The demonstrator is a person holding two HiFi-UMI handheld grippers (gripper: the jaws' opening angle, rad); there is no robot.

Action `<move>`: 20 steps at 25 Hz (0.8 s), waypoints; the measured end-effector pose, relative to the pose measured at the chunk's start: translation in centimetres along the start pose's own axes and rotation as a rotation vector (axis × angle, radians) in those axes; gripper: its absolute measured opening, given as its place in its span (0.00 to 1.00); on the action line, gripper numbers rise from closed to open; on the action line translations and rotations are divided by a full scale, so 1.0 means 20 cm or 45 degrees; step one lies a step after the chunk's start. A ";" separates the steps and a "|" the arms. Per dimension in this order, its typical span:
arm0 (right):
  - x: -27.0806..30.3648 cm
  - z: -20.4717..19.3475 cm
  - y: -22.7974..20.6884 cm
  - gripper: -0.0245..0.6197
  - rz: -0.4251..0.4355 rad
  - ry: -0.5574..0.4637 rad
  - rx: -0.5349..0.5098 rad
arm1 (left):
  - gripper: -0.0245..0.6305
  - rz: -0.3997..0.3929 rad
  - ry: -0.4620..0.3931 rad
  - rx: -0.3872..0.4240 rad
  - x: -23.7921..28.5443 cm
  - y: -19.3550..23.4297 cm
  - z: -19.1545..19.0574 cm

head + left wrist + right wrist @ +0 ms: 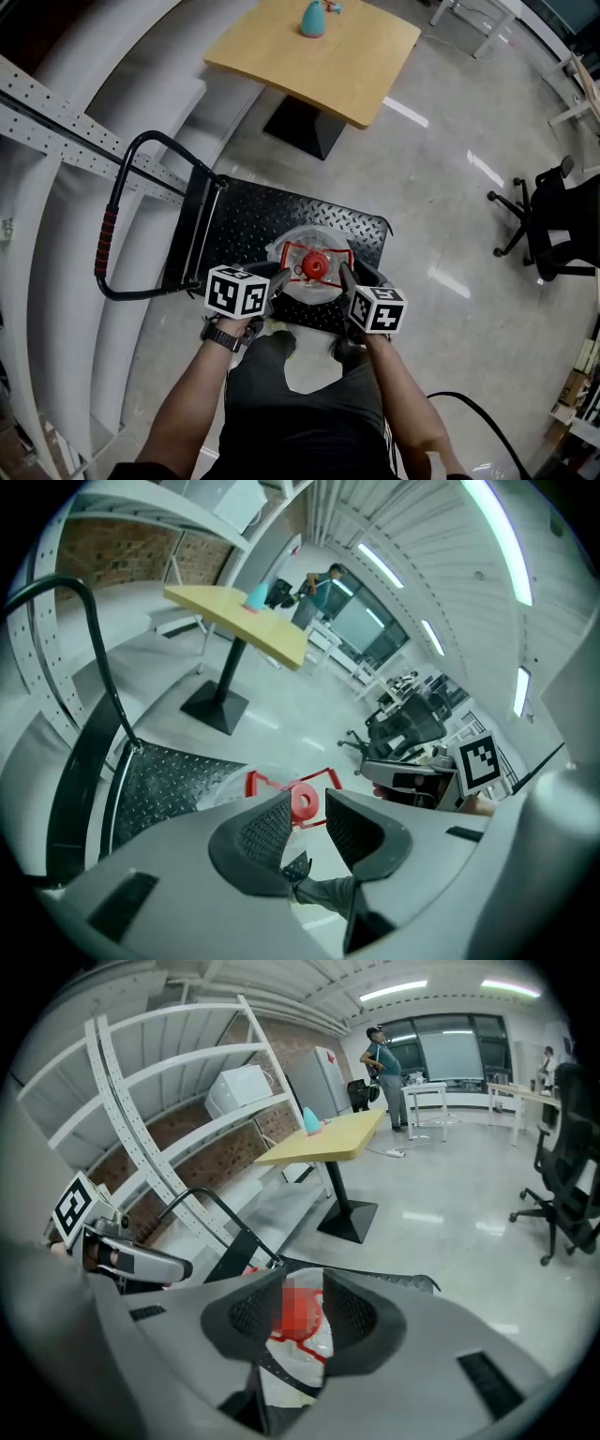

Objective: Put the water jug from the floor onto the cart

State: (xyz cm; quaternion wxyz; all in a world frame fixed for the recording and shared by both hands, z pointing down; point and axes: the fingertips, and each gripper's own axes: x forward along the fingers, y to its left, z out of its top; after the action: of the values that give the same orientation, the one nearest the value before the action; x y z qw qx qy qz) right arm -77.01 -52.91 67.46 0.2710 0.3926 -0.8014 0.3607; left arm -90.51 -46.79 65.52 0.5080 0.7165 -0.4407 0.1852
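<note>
The clear water jug (315,269), with its red cap (315,265) and red carry handle, stands on the near end of the black checker-plate cart (246,214). My left gripper (279,278) hangs just left of the jug's top and my right gripper (346,279) just right of it. Both are open and hold nothing. In the left gripper view the red cap (303,801) shows in the gap of the open gripper (307,823). The right gripper view looks down past its open gripper (296,1314) onto the jug (302,1342).
The cart's black push handle with a red grip (106,241) rises at the left. A wooden pedestal table (347,66) with a teal object (312,19) stands beyond the cart. White shelving (56,131) runs along the left, a black office chair (548,220) is at the right, and a black cable (478,412) lies by my feet.
</note>
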 end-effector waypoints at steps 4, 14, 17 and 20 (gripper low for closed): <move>-0.21 0.12 0.20 0.22 0.092 -0.051 -0.022 | 0.21 -0.041 -0.101 0.094 -0.15 -0.24 0.08; -1.24 0.48 0.83 0.10 0.181 -0.609 -0.271 | 0.04 -0.056 -0.637 0.595 -0.98 -1.00 0.21; -1.50 0.43 0.99 0.06 0.194 -0.717 -0.403 | 0.04 -0.037 -0.796 0.715 -1.17 -1.20 0.12; -1.73 0.31 1.09 0.05 0.216 -0.773 -0.485 | 0.04 -0.026 -0.896 0.705 -1.33 -1.38 -0.04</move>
State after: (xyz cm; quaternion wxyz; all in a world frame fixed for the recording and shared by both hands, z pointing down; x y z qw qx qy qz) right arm -77.06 -33.39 31.05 0.0582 0.3565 -0.9278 0.0932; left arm -82.12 -31.63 31.33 0.1179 0.8493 -0.5133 0.0360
